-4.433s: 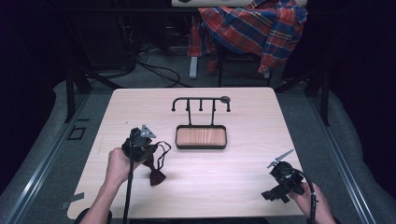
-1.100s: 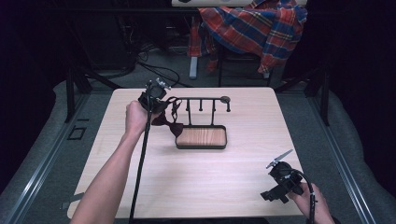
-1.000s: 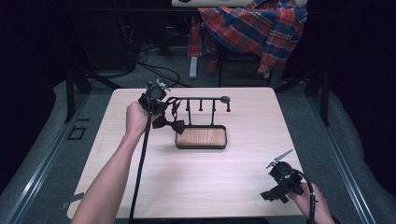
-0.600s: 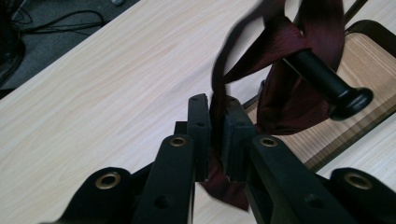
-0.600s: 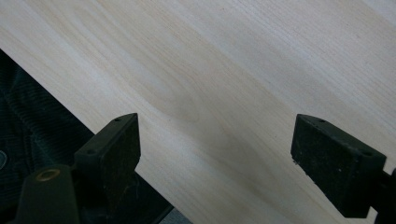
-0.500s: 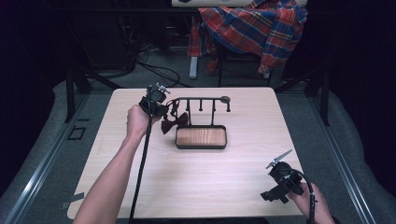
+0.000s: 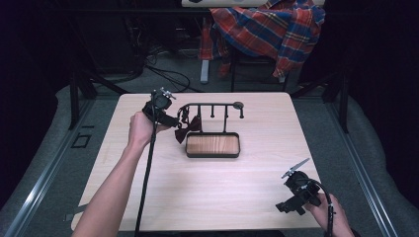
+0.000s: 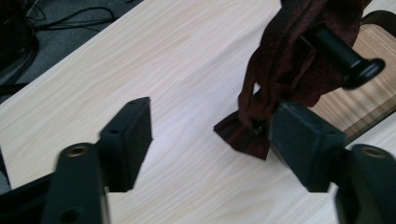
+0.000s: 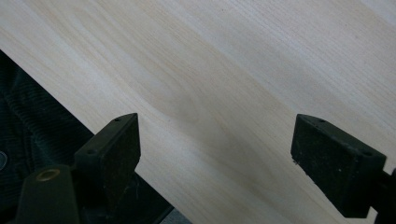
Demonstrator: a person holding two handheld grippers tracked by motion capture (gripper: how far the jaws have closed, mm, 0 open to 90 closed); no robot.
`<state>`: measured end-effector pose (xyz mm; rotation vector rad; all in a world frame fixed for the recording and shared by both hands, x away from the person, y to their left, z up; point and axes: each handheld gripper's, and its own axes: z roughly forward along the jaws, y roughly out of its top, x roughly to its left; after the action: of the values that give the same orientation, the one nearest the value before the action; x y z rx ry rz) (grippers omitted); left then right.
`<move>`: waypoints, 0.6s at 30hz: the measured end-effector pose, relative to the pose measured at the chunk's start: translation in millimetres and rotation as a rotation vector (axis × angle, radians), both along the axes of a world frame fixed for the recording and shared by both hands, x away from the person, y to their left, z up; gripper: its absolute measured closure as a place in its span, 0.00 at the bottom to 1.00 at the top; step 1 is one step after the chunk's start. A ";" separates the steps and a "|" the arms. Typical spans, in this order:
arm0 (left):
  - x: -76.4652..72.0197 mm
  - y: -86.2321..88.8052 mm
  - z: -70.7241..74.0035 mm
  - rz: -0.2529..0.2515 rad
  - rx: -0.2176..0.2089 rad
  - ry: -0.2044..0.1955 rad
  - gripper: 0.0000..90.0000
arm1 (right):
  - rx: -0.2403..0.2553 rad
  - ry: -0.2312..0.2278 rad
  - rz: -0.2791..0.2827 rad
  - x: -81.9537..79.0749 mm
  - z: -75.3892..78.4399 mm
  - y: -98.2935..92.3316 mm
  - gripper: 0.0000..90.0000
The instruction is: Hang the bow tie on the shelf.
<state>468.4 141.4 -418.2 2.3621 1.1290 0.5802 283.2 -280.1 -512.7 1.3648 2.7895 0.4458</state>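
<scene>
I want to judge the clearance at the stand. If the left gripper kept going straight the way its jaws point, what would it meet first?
Probably the dark red bow tie hanging on the stand's peg: it already lies against one jaw of the open left gripper. Between the jaws only bare table shows; depth is uncertain.

The left arm (image 7: pixel 118 182) reaches forward from the near edge of the table toward its far left part, forearm bare and nearly straight; the left hand (image 7: pixel 141 129) holds the left gripper (image 8: pixel 210 126) with its jaws spread wide; the right hand (image 7: pixel 323 210) rests at the near right corner, holding the right gripper (image 9: pixel 215 140) low over the surface, jaws likewise wide apart.
</scene>
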 end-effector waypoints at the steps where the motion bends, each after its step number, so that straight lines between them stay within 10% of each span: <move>1: -1.3 2.3 1.6 0.001 0.000 0.001 0.29 | 0.000 0.000 -0.001 0.0 0.0 0.0 0.17; 18: -50.4 23.6 21.2 -0.021 -0.002 0.005 0.06 | 0.002 -0.010 -0.010 -0.7 -0.2 0.4 0.17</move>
<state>418.0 165.0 -397.0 2.3726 1.1052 0.5657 282.5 -279.7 -512.9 1.3725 2.7732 0.4538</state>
